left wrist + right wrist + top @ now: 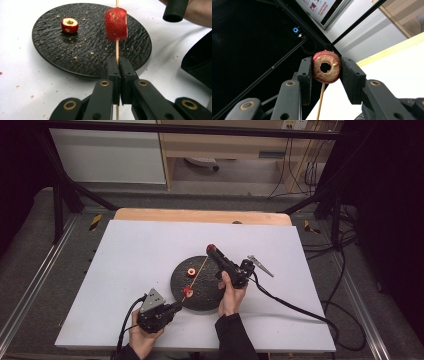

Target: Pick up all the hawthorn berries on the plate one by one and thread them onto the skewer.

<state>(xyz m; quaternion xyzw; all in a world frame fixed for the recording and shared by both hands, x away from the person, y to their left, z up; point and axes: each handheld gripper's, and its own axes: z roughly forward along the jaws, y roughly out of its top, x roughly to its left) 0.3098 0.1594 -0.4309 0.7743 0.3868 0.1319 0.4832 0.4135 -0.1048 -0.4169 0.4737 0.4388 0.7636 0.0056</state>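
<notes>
Threading fruit onto skewer [117, 48] above black plate [177, 292] at table centre. Left gripper [117, 65] clamps skewer base; one slice [115, 23] already on. Right gripper [326, 67] pinches cored slice [326, 66] at skewer tip. Next, likely: line hole up, push down. Spare piece [69, 25] on plate.

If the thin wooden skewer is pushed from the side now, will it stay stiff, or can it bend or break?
The thin wooden skewer looks very slender, so it would probably flex. The left tool clamps one end, so a hard sideways push might snap it there. The red fruit piece threaded on it probably adds some load.
</notes>
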